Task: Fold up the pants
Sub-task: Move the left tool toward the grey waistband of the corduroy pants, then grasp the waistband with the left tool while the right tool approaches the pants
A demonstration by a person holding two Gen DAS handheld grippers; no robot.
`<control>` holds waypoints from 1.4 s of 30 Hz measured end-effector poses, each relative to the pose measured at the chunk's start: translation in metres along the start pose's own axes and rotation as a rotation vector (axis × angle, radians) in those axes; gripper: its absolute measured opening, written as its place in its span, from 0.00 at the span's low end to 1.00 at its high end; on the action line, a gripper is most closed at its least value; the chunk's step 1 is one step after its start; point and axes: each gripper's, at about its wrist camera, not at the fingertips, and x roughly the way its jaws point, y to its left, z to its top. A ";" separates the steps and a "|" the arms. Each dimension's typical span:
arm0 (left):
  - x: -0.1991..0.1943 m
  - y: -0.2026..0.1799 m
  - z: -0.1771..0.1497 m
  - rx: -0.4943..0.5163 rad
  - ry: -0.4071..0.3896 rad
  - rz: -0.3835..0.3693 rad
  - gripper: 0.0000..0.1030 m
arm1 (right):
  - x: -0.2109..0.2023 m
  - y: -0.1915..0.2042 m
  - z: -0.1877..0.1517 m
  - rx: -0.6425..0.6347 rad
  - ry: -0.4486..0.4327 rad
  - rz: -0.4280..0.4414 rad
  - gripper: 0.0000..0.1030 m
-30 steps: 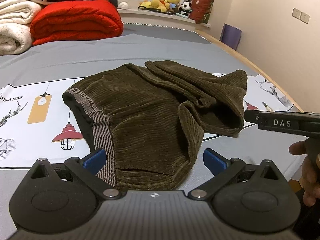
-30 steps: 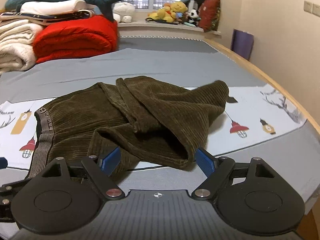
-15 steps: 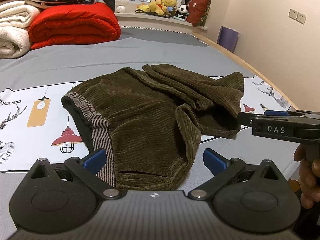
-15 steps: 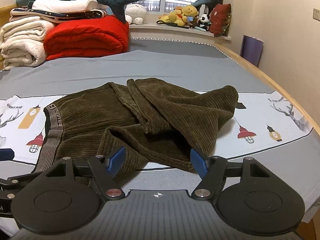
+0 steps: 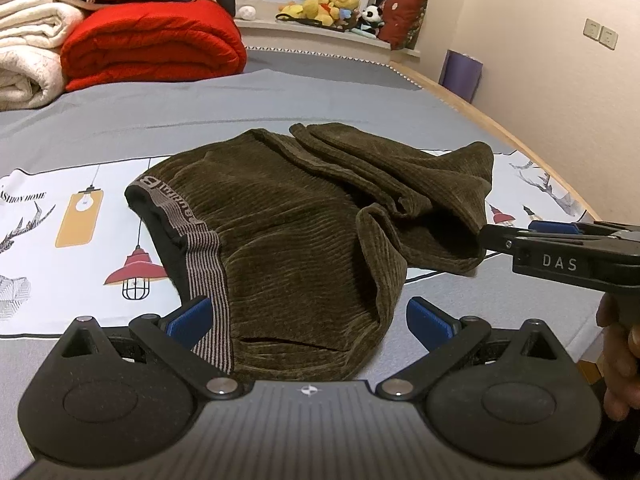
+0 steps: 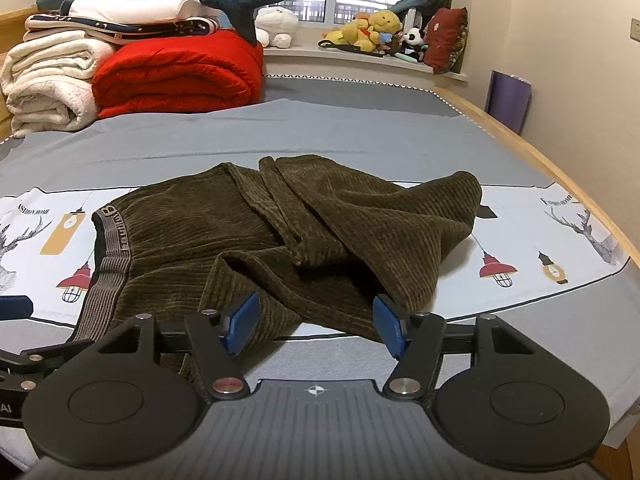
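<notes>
Right claw (image 6: pixel 316 326): jaws closing around near hem of crumpled olive-brown corduroy pants (image 6: pixel 280 232); left claw (image 5: pixel 308 320): jaws apart, straddling pants' waistband end.

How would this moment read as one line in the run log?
pants: crumpled on bed | left claw: open, near waistband | right claw: closing around leg hem

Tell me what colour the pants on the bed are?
The pants are dark olive-brown corduroy with a grey striped waistband, clearest in the left wrist view.
</notes>
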 end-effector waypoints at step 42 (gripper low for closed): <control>0.030 0.117 0.058 0.007 0.016 -0.086 0.19 | -0.002 0.005 0.004 0.028 -0.028 0.088 0.37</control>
